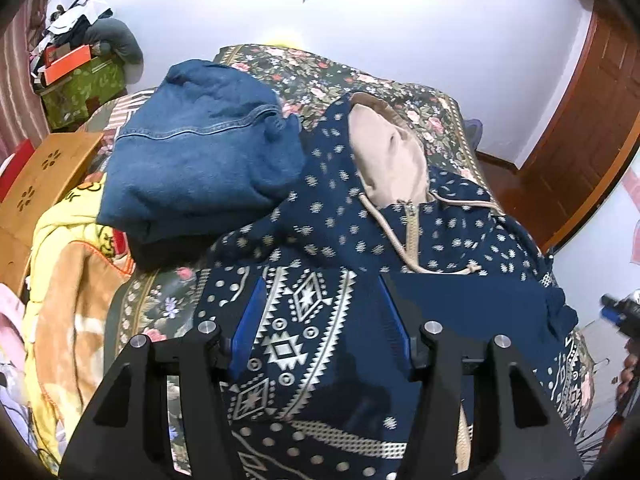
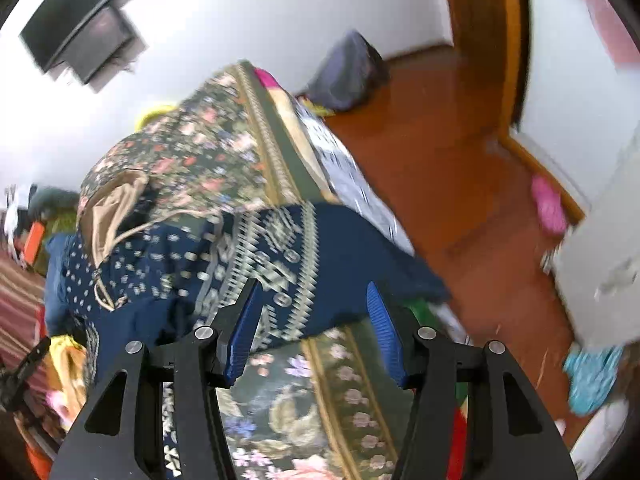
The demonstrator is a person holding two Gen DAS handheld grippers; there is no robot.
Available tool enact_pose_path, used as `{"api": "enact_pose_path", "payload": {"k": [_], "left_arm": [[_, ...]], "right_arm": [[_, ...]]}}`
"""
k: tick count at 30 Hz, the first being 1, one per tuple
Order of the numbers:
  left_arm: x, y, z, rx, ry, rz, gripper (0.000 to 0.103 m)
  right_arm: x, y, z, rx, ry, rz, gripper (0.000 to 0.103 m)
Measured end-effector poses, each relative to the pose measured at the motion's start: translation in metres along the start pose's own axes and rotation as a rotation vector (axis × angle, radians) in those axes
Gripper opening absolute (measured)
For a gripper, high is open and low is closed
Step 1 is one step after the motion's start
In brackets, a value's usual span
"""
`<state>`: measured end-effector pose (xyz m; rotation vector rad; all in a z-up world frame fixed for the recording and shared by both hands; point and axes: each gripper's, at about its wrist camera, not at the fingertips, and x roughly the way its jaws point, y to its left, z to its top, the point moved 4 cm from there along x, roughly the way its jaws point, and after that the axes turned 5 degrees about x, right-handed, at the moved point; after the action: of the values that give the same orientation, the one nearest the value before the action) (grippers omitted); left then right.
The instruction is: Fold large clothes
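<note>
A navy patterned hoodie [image 1: 360, 240] with a beige hood lining and zip lies on the flowered bed cover [image 1: 384, 92]. My left gripper [image 1: 322, 280] is open and hovers just above the hoodie's patterned lower part, holding nothing. In the right wrist view the hoodie [image 2: 240, 256] has a patterned sleeve or side part stretched toward the bed's right edge. My right gripper [image 2: 312, 292] is open, its blue pads either side of that navy fabric's edge. This view is blurred.
A folded blue denim garment [image 1: 200, 160] lies left of the hoodie. Yellow and orange blankets [image 1: 68, 280] are heaped at the left with a wooden box [image 1: 44, 176]. Red-brown floor [image 2: 452, 184], a door frame and a white cabinet [image 2: 600, 248] lie right of the bed.
</note>
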<state>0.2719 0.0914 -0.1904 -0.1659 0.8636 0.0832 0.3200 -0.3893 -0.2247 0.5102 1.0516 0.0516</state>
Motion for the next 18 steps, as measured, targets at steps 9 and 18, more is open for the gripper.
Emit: {"api": "enact_pose_path", "payload": {"k": [9,18], "left_arm": [[0.025,-0.012,-0.015,-0.006,0.073,-0.018,0.055],[0.028,-0.006,-0.024,-0.024,0.089,-0.005,0.055]], "right_arm": [[0.055,-0.029,-0.011,0.178,0.169,0.099,0.050],[0.094,-0.045,0.022,0.260,0.179,0.022,0.050]]}}
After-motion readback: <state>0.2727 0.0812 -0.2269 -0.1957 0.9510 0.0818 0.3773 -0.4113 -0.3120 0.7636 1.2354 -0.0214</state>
